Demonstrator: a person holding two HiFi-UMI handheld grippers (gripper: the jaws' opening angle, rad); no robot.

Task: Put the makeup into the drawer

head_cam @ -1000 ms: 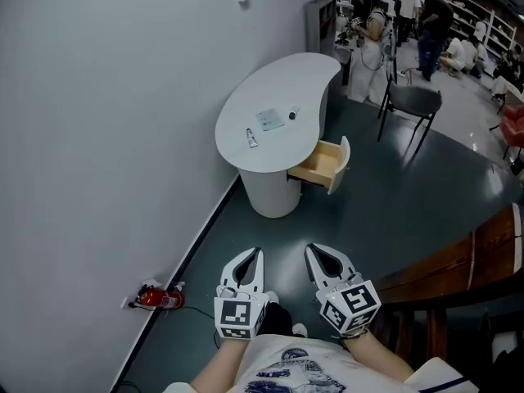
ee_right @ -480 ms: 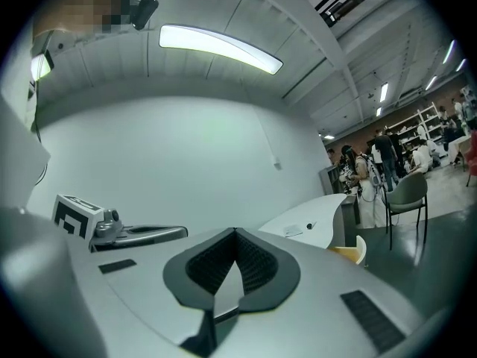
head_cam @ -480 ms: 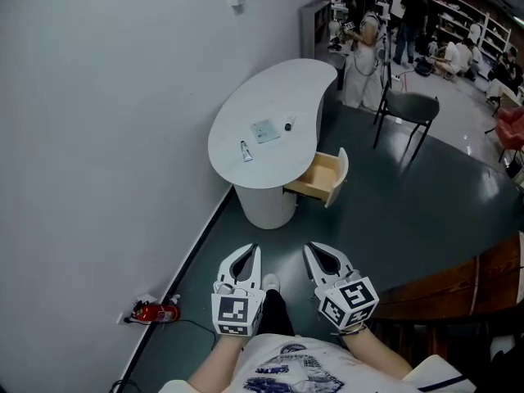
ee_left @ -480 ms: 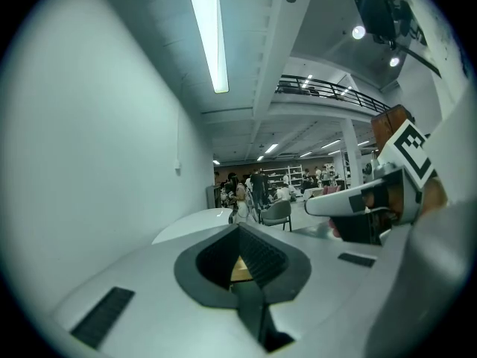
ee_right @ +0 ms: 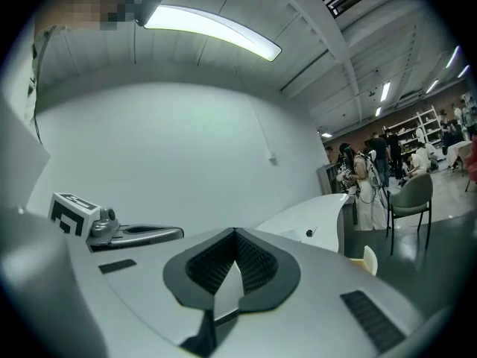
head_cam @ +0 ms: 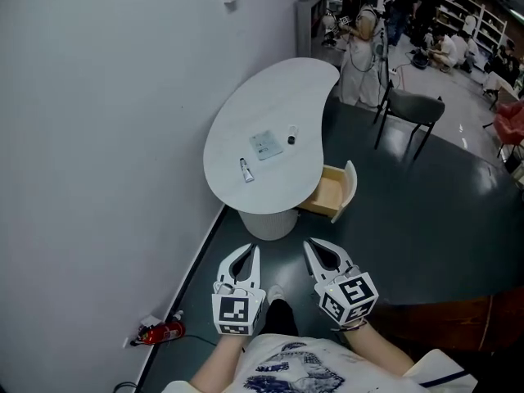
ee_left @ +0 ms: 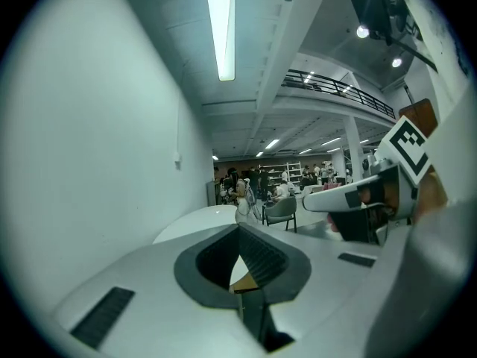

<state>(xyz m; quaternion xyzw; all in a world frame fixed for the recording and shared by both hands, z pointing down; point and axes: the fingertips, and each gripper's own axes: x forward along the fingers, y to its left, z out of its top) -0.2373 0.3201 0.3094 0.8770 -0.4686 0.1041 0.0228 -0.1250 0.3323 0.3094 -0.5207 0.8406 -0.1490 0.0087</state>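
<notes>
Left gripper: jaws together, empty.
Right gripper: likewise.
Drawer: open, ready to receive.
Makeup: on worktop, well apart from both grippers.

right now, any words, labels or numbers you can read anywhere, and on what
No text can be read.
On left gripper and right gripper: only square marker patterns, no letters.
On the table, flat packet and tube: print too small to read.
On the shirt: print too blurred to read.
</notes>
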